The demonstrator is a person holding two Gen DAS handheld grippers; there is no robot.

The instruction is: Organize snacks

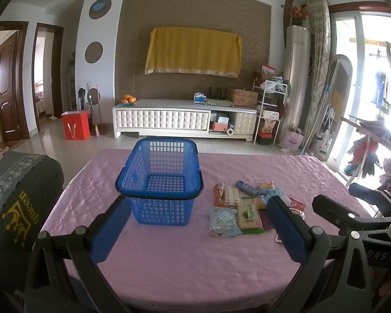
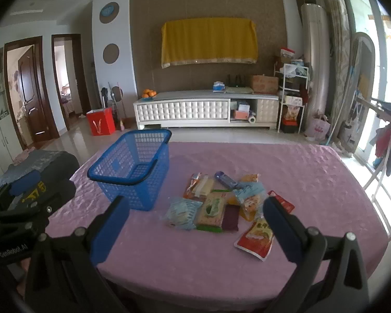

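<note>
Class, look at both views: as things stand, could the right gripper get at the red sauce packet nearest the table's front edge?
Probably yes. The red sauce packet lies apart from the pile on the pink tablecloth, uncovered, just ahead of the right gripper, whose fingers stand wide open and hold nothing.

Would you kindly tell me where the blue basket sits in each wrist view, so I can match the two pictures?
Left wrist: the basket stands left of centre, straight ahead on the pink tablecloth.
Right wrist: the basket is farther left, seen at an angle.
Shared landmark: the snack pile lies just right of it in both.
</note>
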